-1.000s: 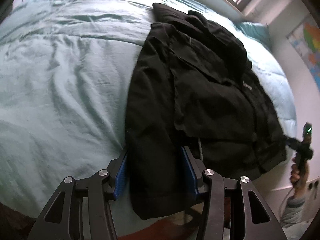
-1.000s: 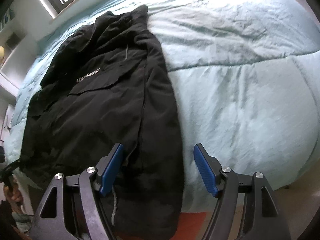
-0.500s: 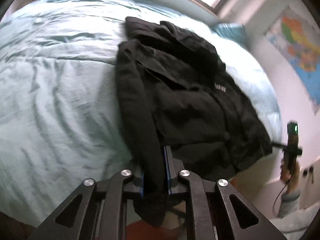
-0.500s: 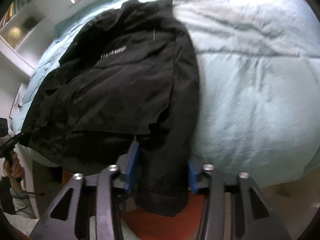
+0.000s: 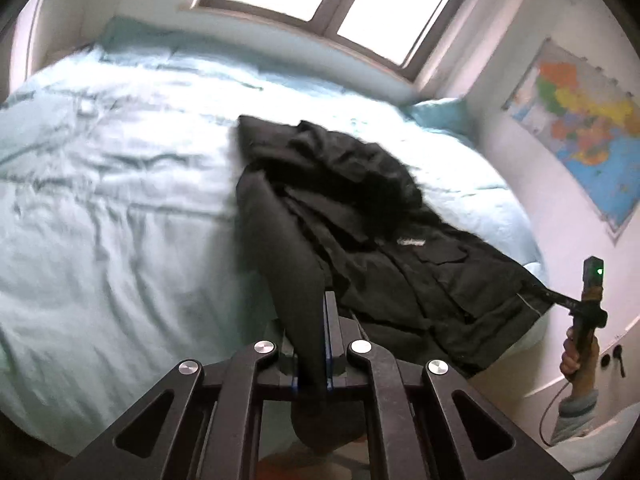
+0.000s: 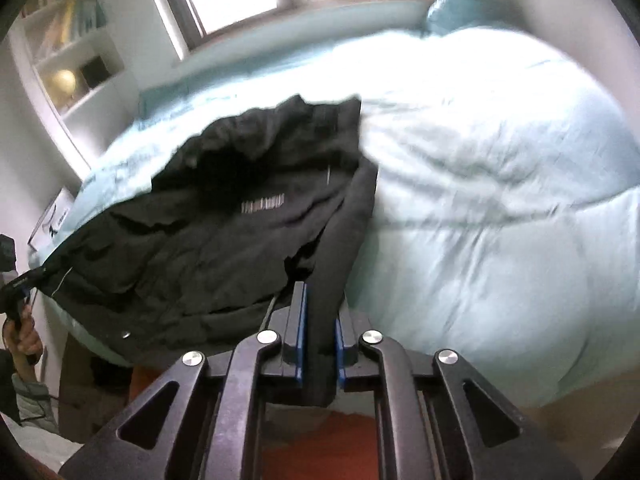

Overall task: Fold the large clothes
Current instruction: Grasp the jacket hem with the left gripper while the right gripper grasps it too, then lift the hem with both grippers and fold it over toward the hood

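Observation:
A large black jacket (image 5: 372, 224) lies spread on a pale blue bed, with a small white logo on its chest. My left gripper (image 5: 316, 320) is shut on one sleeve end and lifts it off the bed edge. In the right wrist view the same jacket (image 6: 224, 224) shows, and my right gripper (image 6: 320, 312) is shut on the other sleeve end, the cloth pinched between the blue pads. Each gripper shows far off in the other's view, held in a hand, the right one (image 5: 576, 304) and the left one (image 6: 16, 284).
The pale blue duvet (image 5: 120, 220) covers the bed. A blue pillow (image 5: 440, 116) lies by the window wall. A wall map (image 5: 580, 128) hangs on the right. White shelves (image 6: 68, 60) stand beside the bed. An orange floor patch (image 6: 340, 440) lies below.
Both grippers went from open around the sleeve ends to shut on them, then rose and tilted up, pulling the sleeves taut. The window and walls have come into view.

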`<state>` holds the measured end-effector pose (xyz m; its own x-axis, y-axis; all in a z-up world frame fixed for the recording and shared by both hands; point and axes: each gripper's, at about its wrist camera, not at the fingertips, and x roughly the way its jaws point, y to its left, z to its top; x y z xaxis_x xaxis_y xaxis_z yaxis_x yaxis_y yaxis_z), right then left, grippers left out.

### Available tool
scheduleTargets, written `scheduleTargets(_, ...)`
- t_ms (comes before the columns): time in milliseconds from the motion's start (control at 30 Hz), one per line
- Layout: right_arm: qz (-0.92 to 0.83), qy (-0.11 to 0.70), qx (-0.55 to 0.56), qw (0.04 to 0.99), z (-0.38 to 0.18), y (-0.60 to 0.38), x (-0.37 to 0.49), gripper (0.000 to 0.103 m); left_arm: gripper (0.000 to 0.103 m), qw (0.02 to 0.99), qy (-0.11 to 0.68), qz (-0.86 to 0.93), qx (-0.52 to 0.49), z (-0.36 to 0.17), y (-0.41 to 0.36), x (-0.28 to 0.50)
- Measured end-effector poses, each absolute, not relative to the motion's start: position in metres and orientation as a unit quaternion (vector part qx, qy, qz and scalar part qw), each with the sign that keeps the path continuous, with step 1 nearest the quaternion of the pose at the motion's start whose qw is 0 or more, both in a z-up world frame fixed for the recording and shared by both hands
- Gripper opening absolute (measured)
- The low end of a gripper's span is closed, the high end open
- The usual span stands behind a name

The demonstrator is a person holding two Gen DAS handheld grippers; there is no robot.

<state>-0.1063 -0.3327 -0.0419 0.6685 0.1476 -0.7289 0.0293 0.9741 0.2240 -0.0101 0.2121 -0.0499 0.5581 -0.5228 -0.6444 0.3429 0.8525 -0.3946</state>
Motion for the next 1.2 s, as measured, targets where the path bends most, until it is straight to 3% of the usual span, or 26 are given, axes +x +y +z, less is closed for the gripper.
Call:
scheduleTargets(333,0.045,0.478,0.152,0.864,-0.103,-0.338,-0.090,0.014,0.009,0.814,0.520,-0.228,-0.122,-0.136,0.206,0.008)
scheduleTargets(467,0.048,0.498,0.152,0.853,-0.118,-0.332,-0.088,0.030,0.011,0.806,0.525,-0.234,-0.141,-0.146,0.206,0.008)
scheduleTargets(567,0.054,0.511,0.158,0.844,-0.130,-0.327,-0.090,0.052,0.022,0.800,0.532,-0.238,-0.142,-0.155,0.200,0.004)
scheduleTargets(667,0.049,0.528,0.148,0.835,-0.146,-0.323,-0.088,0.052,0.022,0.802,0.534,-0.235,-0.127,-0.161,0.191,0.002)
scheduleTargets(733,0.043,0.527,0.147,0.836,-0.148,-0.322,-0.088,0.047,0.016,0.815,0.523,-0.223,-0.113,-0.158,0.187,0.000)
scheduleTargets(767,0.040,0.524,0.144,0.839,-0.145,-0.321,-0.088,0.027,0.009,0.818,0.518,-0.222,-0.114,-0.154,0.187,-0.001)
scheduleTargets(800,0.028,0.521,0.137,0.842,-0.141,-0.322,-0.088,0.015,0.009,0.822,0.511,-0.223,-0.118,-0.148,0.189,-0.001)
scheduleTargets(1200,0.112,0.380,0.203,0.895,-0.013,-0.349,-0.028,0.012,0.009,0.883,0.356,-0.250,-0.175,-0.015,0.198,0.060)
